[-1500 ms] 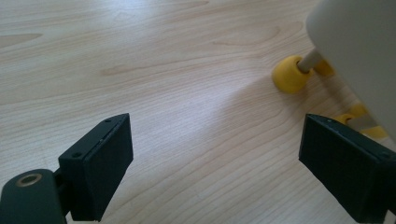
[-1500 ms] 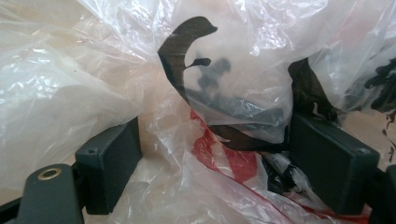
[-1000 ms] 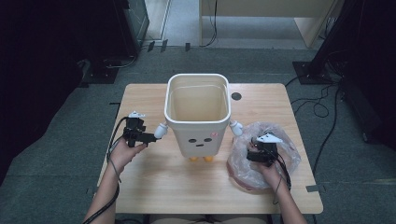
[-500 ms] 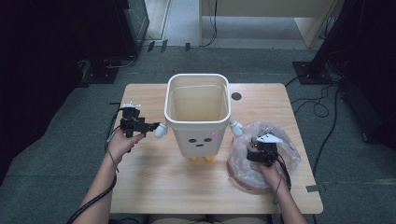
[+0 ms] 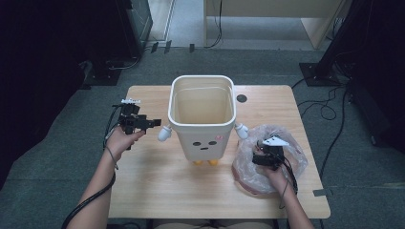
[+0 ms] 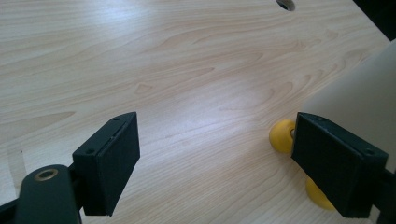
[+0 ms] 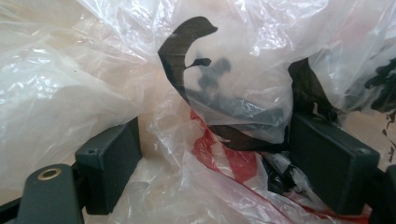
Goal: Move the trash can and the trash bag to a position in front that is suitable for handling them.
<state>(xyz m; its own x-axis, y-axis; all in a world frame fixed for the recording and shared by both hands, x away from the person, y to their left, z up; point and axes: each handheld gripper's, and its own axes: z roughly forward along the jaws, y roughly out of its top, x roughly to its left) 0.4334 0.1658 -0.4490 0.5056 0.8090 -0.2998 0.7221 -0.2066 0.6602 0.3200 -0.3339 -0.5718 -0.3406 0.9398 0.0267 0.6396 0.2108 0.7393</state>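
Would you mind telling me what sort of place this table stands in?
Probably a lab or recording room, not a home: grey carpet, loose cables trailing across it, dark equipment stands around a lone wooden table that bears just a bin and a plastic bag.

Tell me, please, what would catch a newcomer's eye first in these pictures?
First, the tall cream bin with a small face, white arms and yellow feet, standing open at the middle of the wooden table. Next, the crumpled clear plastic bag with red and black print at the table's right, where the right gripper sits with bag film between its jaws. The left gripper hangs open beside the bin's left arm.
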